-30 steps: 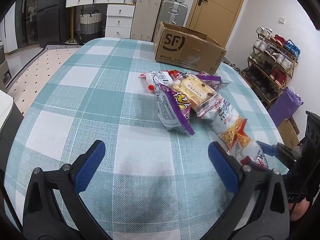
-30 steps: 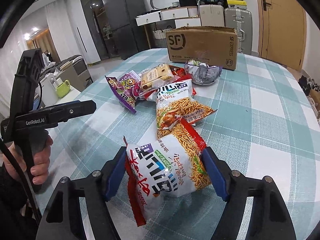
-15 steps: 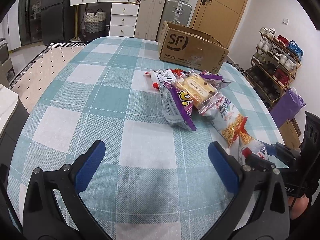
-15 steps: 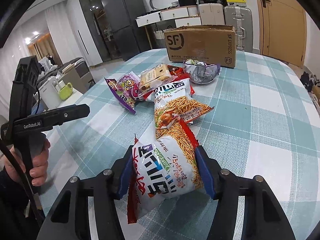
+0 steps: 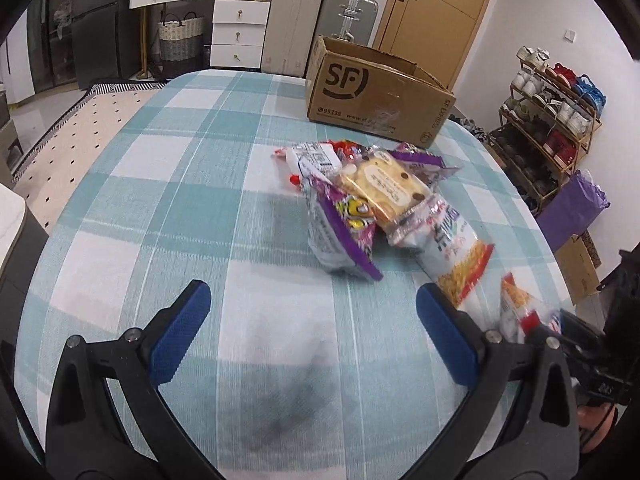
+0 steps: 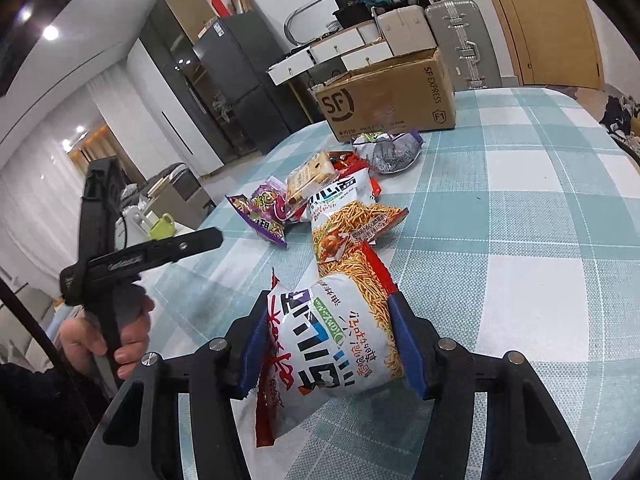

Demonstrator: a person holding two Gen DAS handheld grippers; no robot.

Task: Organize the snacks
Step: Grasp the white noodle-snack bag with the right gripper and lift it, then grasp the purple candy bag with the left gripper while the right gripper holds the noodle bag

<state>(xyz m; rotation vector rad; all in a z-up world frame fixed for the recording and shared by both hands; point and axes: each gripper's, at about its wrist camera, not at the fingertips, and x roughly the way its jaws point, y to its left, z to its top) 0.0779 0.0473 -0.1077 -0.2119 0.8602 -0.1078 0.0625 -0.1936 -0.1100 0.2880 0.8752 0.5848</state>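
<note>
My right gripper (image 6: 328,344) is shut on a white and red noodle snack bag (image 6: 332,340) and holds it lifted off the table; the bag also shows in the left wrist view (image 5: 520,312). A second noodle bag (image 6: 348,220), a purple snack bag (image 6: 266,210), a biscuit pack (image 6: 310,176) and a crumpled purple-silver bag (image 6: 388,150) lie ahead in a pile. The open SF cardboard box (image 6: 388,100) stands behind them. My left gripper (image 5: 312,332) is open and empty over bare tablecloth, near the purple bag (image 5: 344,232) and biscuit pack (image 5: 384,188).
The table has a teal and white checked cloth (image 5: 160,208). A shoe rack (image 5: 548,128) and purple bag (image 5: 572,208) stand off the table's right side. Drawers and suitcases (image 5: 296,24) stand behind the box.
My right gripper closed on the noodle bag and raised it, tilting left. My left gripper moved a little toward the snack pile and stayed open.
</note>
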